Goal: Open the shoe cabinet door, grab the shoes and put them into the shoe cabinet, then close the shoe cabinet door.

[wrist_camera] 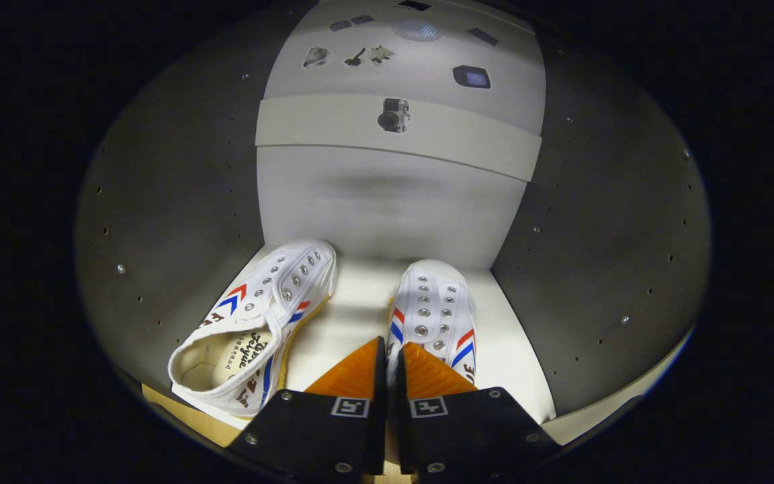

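Two white canvas shoes with red and blue stripes lie on the pale shelf [353,316] inside the shoe cabinet, toes toward the back panel. The left shoe [259,323] sits angled beside the cabinet's left wall, its opening facing me. The right shoe [434,312] points straight in, just ahead of my fingers. My gripper [392,353] is nearly closed, and a thin white strip of the right shoe's left rim shows in the narrow gap between its fingers. The rear of that shoe is hidden behind my fingers.
Grey cabinet side walls [179,222] [602,235] with small peg holes close in on both sides. The back panel [387,208] stands beyond the shoes. Above it runs a pale cross rail [333,131] carrying a small camera-like device [394,115].
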The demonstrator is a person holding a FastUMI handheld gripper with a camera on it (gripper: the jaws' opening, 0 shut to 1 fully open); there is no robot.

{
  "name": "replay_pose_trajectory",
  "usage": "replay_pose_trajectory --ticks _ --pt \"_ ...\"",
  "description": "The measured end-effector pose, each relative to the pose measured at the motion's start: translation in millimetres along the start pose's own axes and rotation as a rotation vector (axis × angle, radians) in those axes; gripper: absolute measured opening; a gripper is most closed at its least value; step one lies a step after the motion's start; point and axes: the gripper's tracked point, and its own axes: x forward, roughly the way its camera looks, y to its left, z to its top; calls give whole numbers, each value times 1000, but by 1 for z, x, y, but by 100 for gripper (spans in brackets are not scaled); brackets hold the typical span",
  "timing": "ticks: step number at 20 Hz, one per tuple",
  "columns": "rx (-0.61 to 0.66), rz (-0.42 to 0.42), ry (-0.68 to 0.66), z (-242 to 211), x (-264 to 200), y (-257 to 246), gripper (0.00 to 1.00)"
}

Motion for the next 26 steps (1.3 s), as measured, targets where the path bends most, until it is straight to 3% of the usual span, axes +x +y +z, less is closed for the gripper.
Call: replay_pose_trajectory --ticks 1,3,4,5,6,10,15,20,26 --pt "-1 -8 1 -4 -2 -1 12" --pt "3 -40 -29 -9 -16 -6 32" --pt "15 -53 -70 -4 -26 -6 47" --pt "29 -64 -89 -3 -37 -9 51" --pt "48 -65 -123 1 -50 -11 67" --pt "131 -100 -262 28 -101 -24 94" --pt "186 -109 -366 18 -201 -27 94" --pt "216 -236 -361 -67 -313 -38 94" --pt "247 -314 -363 -133 -421 -51 94"
